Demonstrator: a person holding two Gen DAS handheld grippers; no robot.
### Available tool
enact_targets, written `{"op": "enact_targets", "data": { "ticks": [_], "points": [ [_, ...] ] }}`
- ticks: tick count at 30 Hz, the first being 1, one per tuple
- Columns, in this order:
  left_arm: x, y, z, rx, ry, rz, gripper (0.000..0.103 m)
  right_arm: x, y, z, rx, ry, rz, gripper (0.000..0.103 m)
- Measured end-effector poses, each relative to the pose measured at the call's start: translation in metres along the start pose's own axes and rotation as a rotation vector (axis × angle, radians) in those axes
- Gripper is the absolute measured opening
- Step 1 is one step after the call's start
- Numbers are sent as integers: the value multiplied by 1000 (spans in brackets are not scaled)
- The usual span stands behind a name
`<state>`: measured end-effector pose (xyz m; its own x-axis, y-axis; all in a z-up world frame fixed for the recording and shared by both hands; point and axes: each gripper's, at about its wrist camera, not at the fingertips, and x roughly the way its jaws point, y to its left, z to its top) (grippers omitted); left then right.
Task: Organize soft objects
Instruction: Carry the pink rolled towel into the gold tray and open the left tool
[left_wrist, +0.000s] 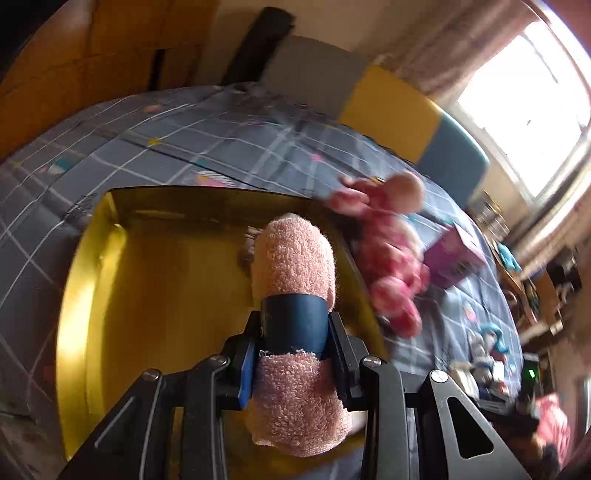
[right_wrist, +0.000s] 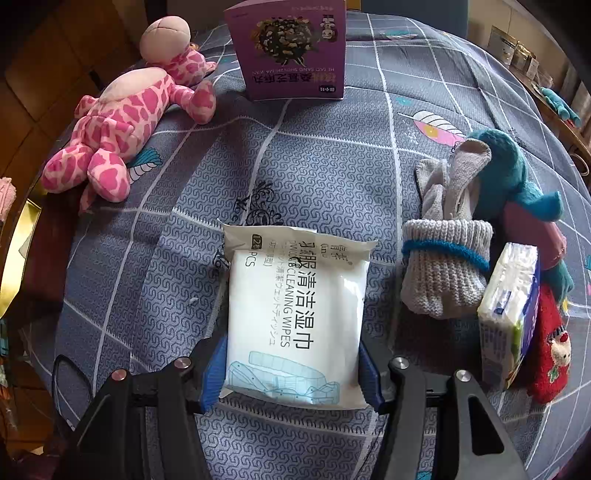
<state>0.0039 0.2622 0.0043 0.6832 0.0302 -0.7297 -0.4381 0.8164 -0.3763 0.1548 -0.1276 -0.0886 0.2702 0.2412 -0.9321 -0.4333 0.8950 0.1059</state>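
My left gripper (left_wrist: 294, 332) is shut on a rolled pink towel (left_wrist: 291, 254) with a dark blue band around it. It holds the roll above the open yellow box (left_wrist: 166, 277) on the bed. My right gripper (right_wrist: 291, 365) points down at the bed, its blue pads pressing both sides of a white pack of cleaning wipes (right_wrist: 295, 295) that rests on the quilt. A pink spotted plush animal (right_wrist: 122, 122) lies at the far left, beside the yellow box's rim (right_wrist: 18, 251); it shows blurred in the left wrist view (left_wrist: 388, 258).
A purple carton (right_wrist: 291, 48) stands at the back of the grey checked quilt (right_wrist: 332, 166). Right of the wipes lie grey knitted gloves (right_wrist: 443, 273), a tissue pack (right_wrist: 509, 310), a teal plush (right_wrist: 517, 173) and a red sock (right_wrist: 550, 350). A window is at the far right.
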Motion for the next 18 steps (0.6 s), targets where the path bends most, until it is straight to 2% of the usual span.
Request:
{"op": "enact_targets", "data": {
  "ticks": [4, 9, 13, 18],
  "points": [
    [23, 29, 18, -91, 20, 45, 34, -1, 2, -1, -15, -2, -8, 61],
    [52, 40, 32, -143, 48, 81, 34, 0, 4, -2, -28, -13, -27, 61],
    [72, 37, 42, -137, 62, 99, 35, 0, 4, -1, -32, -18, -35, 61],
    [89, 39, 46, -116, 75, 136, 43, 0, 4, -2, -33, -20, -36, 61]
  ]
}}
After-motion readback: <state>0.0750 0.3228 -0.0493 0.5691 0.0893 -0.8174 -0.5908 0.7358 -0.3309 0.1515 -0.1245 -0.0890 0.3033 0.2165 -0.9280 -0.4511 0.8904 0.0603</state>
